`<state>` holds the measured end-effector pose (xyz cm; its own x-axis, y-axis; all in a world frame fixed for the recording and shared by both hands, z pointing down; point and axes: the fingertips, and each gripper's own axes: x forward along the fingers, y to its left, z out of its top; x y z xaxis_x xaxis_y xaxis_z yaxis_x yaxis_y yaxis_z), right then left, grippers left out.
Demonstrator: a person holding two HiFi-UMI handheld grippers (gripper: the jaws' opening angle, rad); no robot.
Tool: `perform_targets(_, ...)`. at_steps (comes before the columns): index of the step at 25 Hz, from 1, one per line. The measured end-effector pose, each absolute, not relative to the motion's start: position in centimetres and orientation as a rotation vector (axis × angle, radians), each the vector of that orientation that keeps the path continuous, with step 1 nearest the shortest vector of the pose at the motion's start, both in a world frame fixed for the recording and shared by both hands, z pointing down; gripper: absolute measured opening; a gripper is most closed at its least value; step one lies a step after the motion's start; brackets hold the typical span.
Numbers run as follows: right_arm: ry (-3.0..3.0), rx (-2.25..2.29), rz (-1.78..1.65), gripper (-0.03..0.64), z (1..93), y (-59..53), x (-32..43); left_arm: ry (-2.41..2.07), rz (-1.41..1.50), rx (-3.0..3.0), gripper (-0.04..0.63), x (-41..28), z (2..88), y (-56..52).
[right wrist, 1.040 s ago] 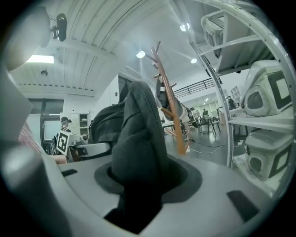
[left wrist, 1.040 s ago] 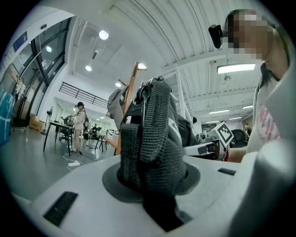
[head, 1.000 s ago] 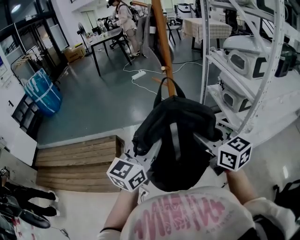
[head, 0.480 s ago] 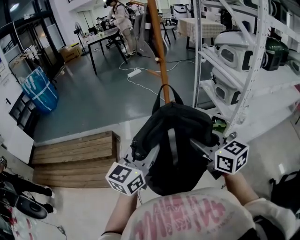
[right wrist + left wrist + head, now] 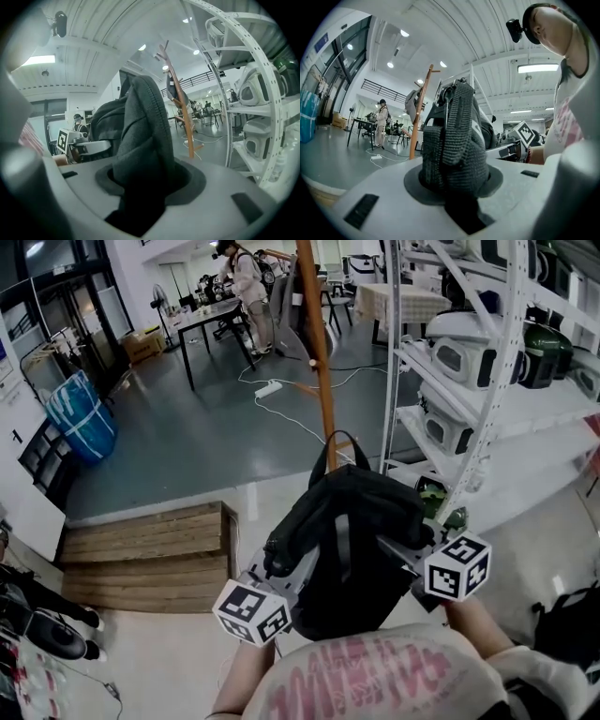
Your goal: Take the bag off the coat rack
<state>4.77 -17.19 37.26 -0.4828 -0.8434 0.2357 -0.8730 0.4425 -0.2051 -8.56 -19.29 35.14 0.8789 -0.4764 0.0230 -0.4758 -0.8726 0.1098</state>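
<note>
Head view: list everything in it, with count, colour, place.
bag: 1, black, centre, held between both tongs
coat rack: 1, brown wood, behind the bag
shelving: 1, white, right
machines: several, white-grey, on the shelving
platform: 1, brown wood, left of the bag
sack: 1, blue, far left on the floor
table: 1, dark, top left
person: 1, light top, by the table
power strip: 1, white, floor near the rack
left tongs: 1, grey, shut on the bag's strap
right tongs: 1, grey, shut on the bag's fabric
</note>
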Motion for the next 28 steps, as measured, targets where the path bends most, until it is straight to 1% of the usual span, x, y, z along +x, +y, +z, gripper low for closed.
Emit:
perform_targets(9, -2.604, 1.496, 0.443, 0.19, 37.6, -15.4, 5.8, -0.804, -0.019, 2.877, 0.103, -7.8, 35.7, -16.9)
perform_targets(28, -2.603, 1.415, 0.457, 0.187, 37.3, -7.0, 11.3, -0.878, -0.016, 2.852, 0.103, -2.2, 35.4, -8.0)
